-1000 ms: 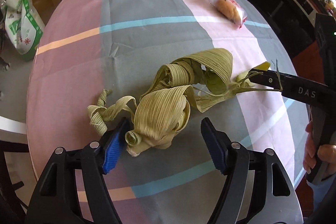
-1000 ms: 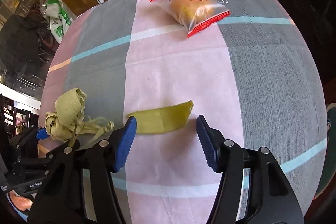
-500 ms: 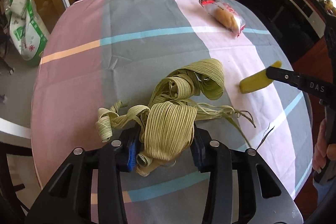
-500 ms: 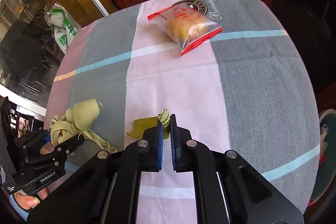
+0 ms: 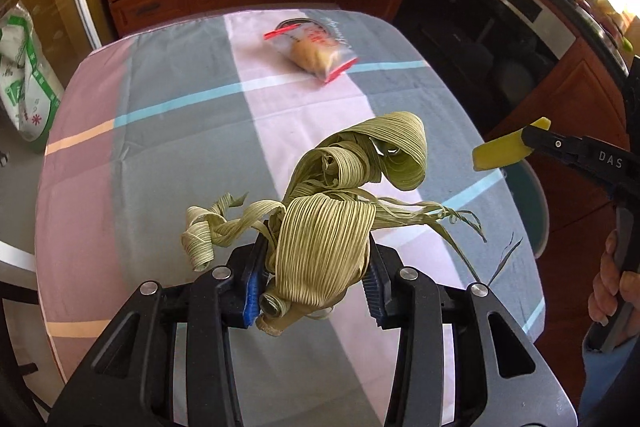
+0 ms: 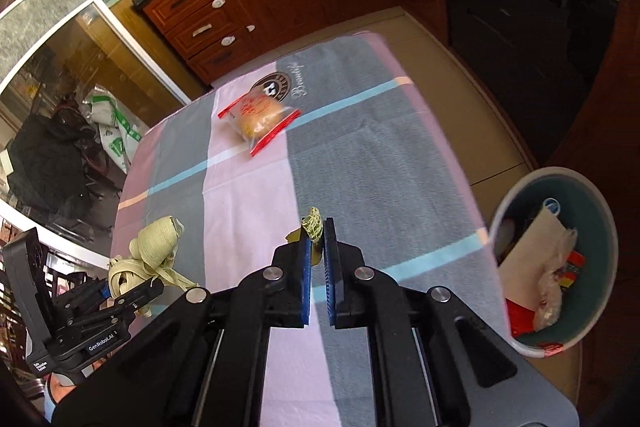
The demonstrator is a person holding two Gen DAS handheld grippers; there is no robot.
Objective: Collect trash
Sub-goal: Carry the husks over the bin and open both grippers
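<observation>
The left gripper [image 5: 312,279] was clamped on a bundle of dried leaves [image 5: 332,211] at lower centre, raised above the tabletop [image 5: 180,155]. The right gripper [image 6: 317,267] was closed on a yellow-green leaf scrap [image 6: 312,227]; the trash bin [image 6: 600,267] stood lower right, the packaged bun [image 6: 258,117] upper centre.

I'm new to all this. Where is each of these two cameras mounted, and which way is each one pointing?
Left wrist view: sits on the left claw, looking forward over the striped tablecloth; shows that claw shut on the bundle of dried green leaves, plus the person's right hand.
Right wrist view: sits on the right claw, facing the table and the round trash bin; shows that claw shut on the small yellow-green leaf piece.
Shared: the clear red-edged snack bag, both claws, both leaf loads.
</observation>
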